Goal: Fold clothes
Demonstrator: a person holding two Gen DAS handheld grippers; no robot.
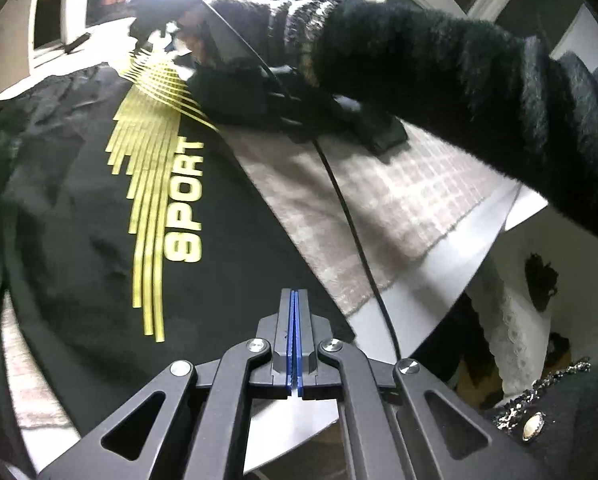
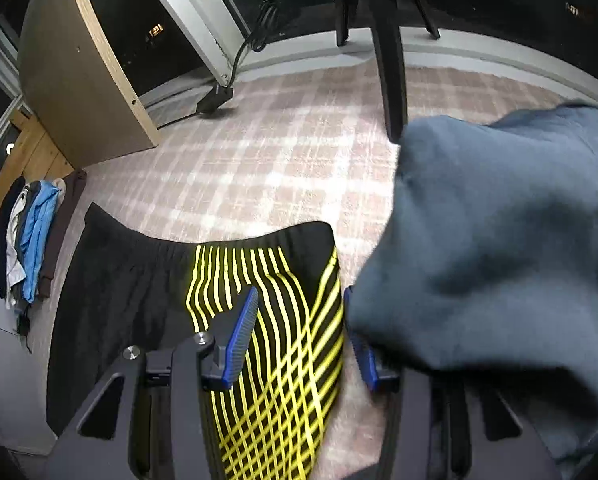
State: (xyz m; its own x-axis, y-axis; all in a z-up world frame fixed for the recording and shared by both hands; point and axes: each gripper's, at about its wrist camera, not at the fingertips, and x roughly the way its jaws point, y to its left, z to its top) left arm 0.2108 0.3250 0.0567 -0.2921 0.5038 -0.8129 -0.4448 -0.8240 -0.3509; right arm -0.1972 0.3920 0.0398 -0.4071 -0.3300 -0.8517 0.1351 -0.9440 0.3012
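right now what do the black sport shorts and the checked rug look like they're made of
Black sport shorts: probably thin synthetic sportswear knit, matte and softly wrinkled; the yellow stripes look like glossy print. Checked rug: apparently short soft pile, fuzzy and matte, in pink and white.

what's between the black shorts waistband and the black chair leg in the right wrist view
Only bare pink plaid rug lies between the black shorts and the chair leg, shown in the right wrist view.
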